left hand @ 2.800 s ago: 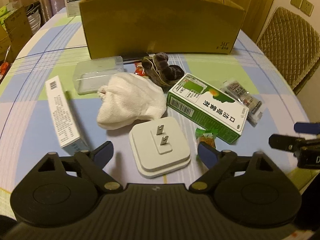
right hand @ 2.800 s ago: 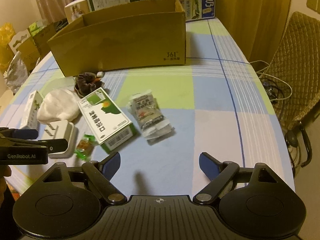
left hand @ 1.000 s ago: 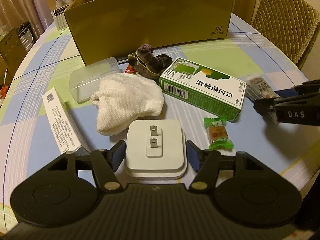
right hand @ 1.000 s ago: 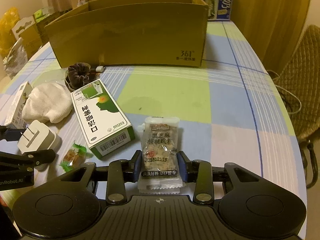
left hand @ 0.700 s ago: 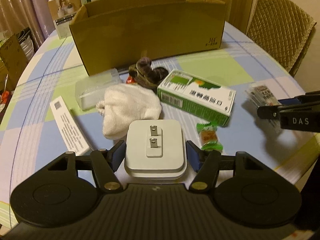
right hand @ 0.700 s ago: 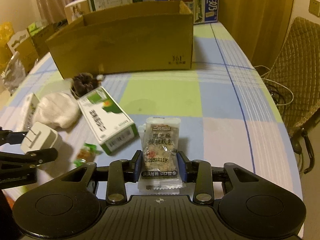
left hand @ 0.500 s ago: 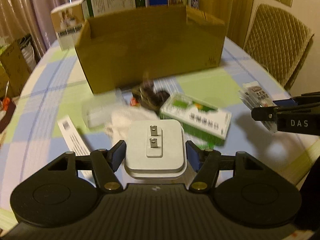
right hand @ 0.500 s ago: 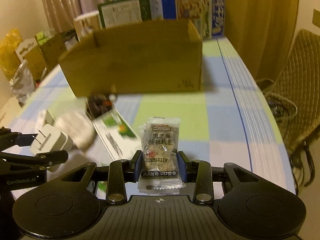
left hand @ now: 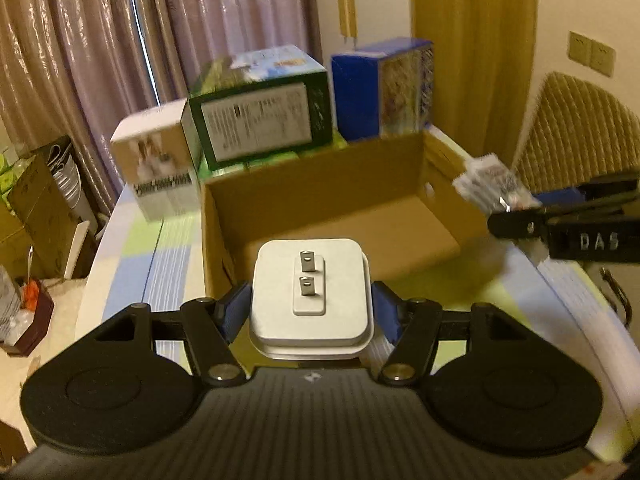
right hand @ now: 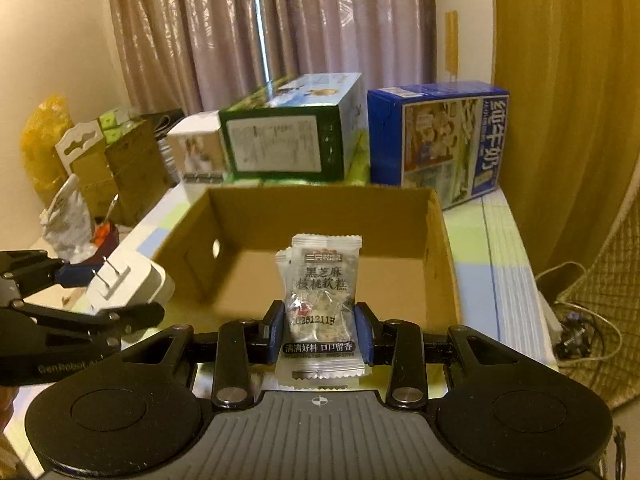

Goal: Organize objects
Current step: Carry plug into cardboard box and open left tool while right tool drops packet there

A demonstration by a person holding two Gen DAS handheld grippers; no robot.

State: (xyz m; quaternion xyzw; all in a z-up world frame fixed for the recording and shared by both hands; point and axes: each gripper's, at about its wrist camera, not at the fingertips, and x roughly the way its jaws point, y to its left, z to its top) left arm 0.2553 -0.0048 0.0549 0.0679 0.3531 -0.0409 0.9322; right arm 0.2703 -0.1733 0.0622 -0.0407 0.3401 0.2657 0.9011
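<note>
A white plug adapter [left hand: 310, 294] is clamped in the left tongs [left hand: 310, 312] and a snack packet [right hand: 322, 300] in the right tongs [right hand: 320, 334], both held above the cardboard box [right hand: 436, 240]. Nothing is seen inside the box; release remains.

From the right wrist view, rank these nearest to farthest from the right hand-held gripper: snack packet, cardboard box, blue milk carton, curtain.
1. Snack packet: clamped between the fingers of the right hand-held gripper.
2. Cardboard box: open, just ahead and below.
3. Blue milk carton: behind the box, to the right.
4. Curtain: backdrop behind the cartons.
</note>
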